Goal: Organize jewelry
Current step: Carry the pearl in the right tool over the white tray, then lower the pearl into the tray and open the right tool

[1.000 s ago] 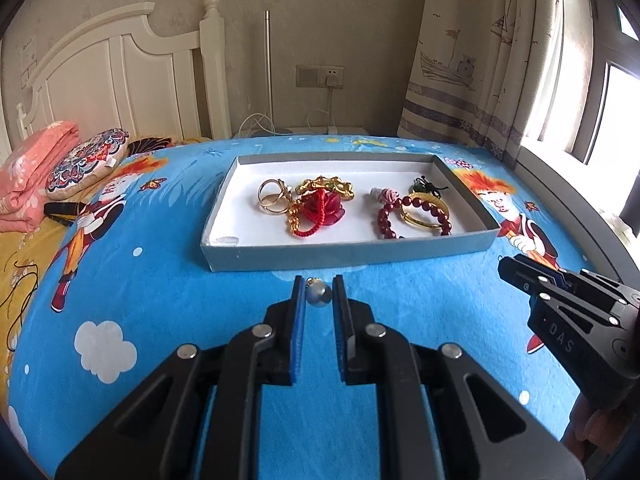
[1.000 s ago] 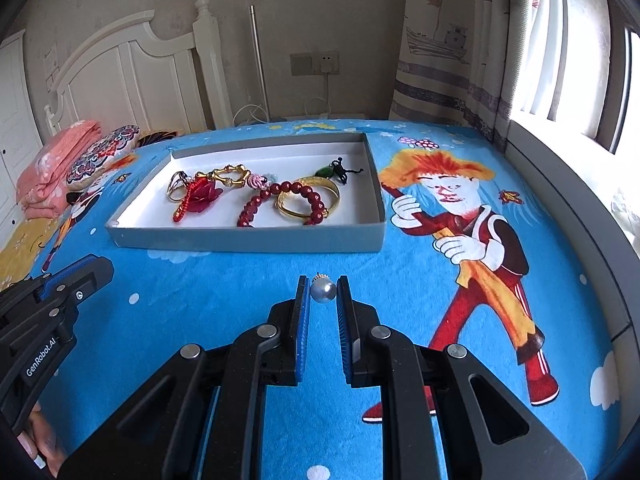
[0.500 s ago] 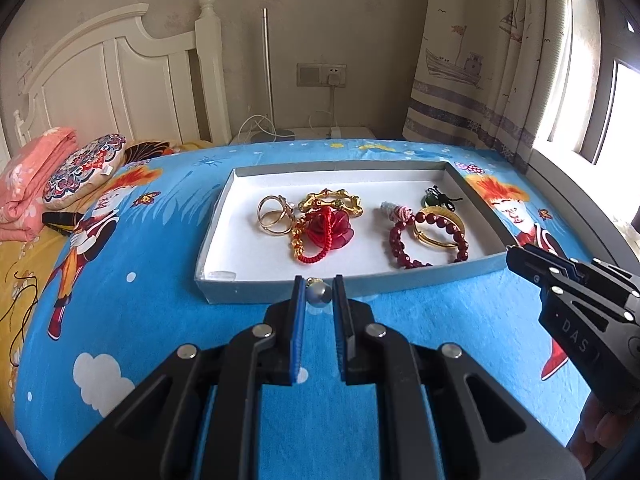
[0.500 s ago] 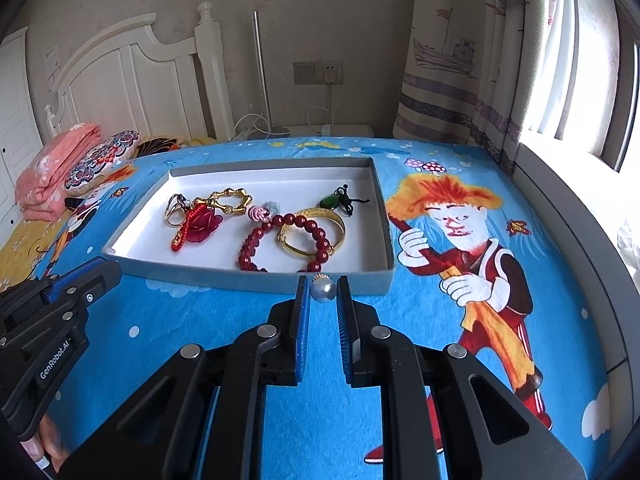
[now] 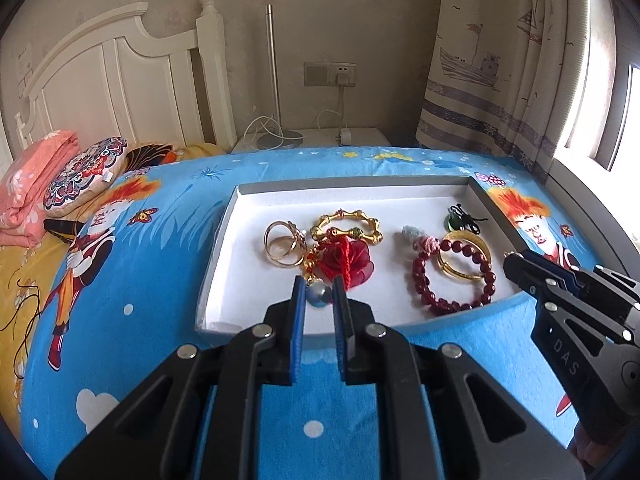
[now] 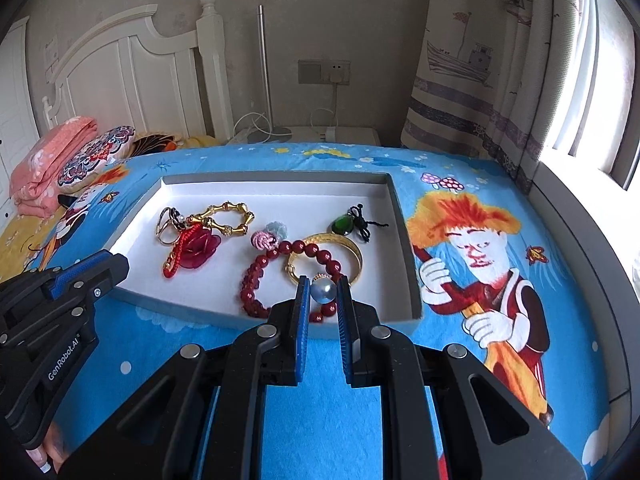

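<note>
Both grippers advanced over tray [image 5: 216, 256] | left gripper [image 5: 319, 294], right gripper [image 6: 323, 293] each clamp pearl earring [image 6: 323, 291] | lower before releasing, clear of bracelets.

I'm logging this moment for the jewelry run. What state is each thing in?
left gripper: shut on a pearl earring
right gripper: shut on a second pearl earring
tray: open, no lid, holding jewelry
red bead bracelet: lying flat in tray
gold bangle: lying in tray
charger: plugged into wall socket

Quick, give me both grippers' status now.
Left gripper: shut on a grey pearl earring.
Right gripper: shut on a bluish pearl earring.
</note>
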`<state>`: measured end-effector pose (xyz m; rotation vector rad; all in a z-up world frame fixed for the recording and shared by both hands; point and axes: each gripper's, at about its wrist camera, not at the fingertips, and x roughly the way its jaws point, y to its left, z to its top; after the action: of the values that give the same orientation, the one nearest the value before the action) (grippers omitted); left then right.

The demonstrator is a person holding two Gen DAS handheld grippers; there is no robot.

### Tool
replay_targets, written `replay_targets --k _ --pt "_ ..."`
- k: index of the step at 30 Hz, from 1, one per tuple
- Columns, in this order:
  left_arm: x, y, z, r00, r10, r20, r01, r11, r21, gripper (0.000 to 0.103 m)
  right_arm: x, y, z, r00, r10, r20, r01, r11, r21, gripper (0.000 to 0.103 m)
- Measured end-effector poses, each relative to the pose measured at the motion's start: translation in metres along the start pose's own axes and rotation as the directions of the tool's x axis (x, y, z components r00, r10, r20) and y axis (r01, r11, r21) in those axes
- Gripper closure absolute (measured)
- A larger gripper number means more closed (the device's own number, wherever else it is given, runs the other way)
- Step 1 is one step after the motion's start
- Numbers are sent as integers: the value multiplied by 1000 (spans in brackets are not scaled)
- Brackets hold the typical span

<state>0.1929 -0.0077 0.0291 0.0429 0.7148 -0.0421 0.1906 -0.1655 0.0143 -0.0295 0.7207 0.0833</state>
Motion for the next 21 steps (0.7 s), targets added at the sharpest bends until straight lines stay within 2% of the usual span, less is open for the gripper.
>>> replay_targets --k 21 --pt "32 6 17 999 19 -28 -20 1000 -17 90 38 7 16 999 -23 -44 23 1000 -18 87"
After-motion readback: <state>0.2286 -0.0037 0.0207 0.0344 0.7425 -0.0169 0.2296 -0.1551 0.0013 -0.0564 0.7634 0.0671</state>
